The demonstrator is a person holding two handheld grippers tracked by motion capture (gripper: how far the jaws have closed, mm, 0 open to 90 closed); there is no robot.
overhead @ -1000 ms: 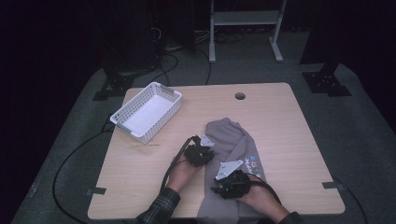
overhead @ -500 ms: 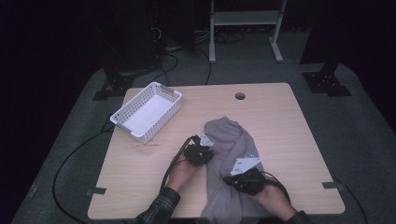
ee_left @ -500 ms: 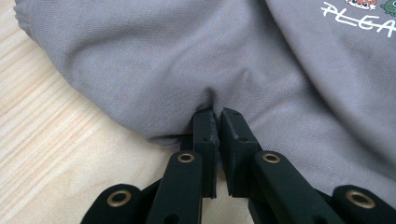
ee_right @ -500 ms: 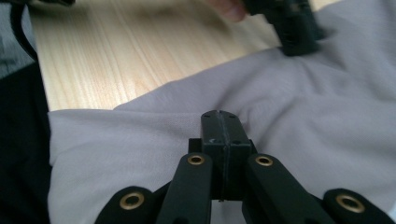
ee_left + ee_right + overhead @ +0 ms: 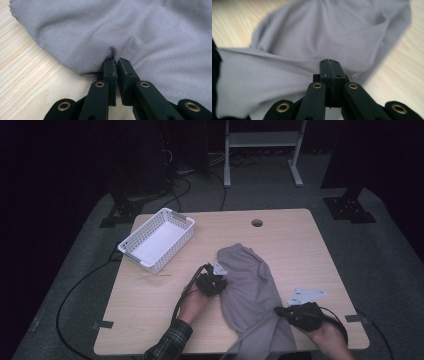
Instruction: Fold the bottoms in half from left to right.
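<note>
While the wooden table point(image 5: 300, 240) is taken as the stage, everything is placed against the grey garment point(image 5: 250, 290) spread across its near half. Its long axis is seen running from a rounded end near the table's middle down to the near edge, where cloth is draped over the side. Up and to the left of the garment, well apart from it, a white plastic basket point(image 5: 159, 239) is set at an angle; a small round hole point(image 5: 257, 223) is cut in the tabletop beyond the garment.

At the garment's left edge the left gripper point(image 5: 216, 284) is parked, its jaws closed on a fold of cloth, the fabric puckered at the tips point(image 5: 115, 62). At the garment's lower right the right gripper point(image 5: 281, 310) is held, jaws just closed, a taut band of cloth being pinched at its tips point(image 5: 330, 62).

The relation to be watched: the cloth is stretched between the two grips across its width, with the long axis lying between them. The right gripper is judged nearer the hanging end, so any spreading or folding would likely be led from there, with the left grip serving as an anchor.
</note>
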